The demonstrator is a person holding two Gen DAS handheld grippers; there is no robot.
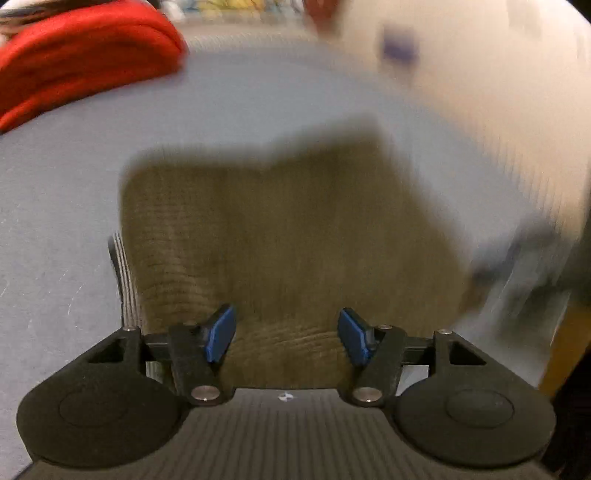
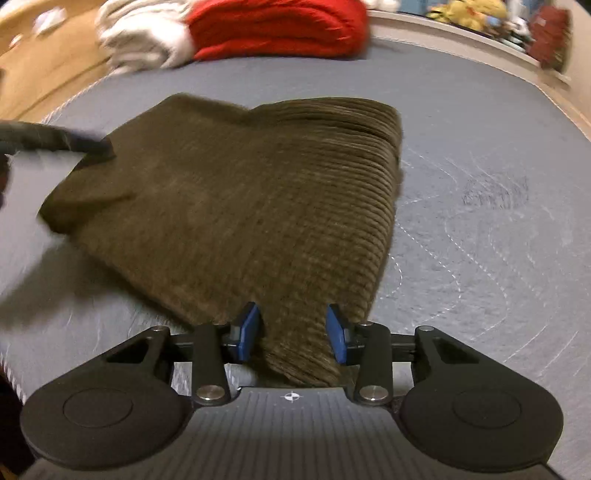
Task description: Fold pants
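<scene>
In the left wrist view, the left gripper (image 1: pixel 286 334) hung over the brown corduroy pants (image 1: pixel 280 236). Its blue pads (image 1: pixel 221 334) stood wide apart and pressed on nothing, so it had let go. The pants lay folded on the grey bed cover (image 1: pixel 66 206). Their far edge and left edge were free, with lots of bare cover beyond them. A red blanket (image 1: pixel 81 55) sat near the far left corner, well apart from the pants. The right side of this view was too blurry to tell.

In the right wrist view, the right gripper (image 2: pixel 291 334) was low over the near corner of the pants (image 2: pixel 251 192). That corner poked between the pads (image 2: pixel 246 332), but a gap showed on each side, so the jaws were loose. The right edge of the pants was straight, and a wide stretch of bare cover (image 2: pixel 487 229) lay beside it. Red (image 2: pixel 277 26) and white blankets (image 2: pixel 144 37) were piled at the far edge. A dark cable (image 2: pixel 51 138) reached in from the left and crossed the pants' left corner.
</scene>
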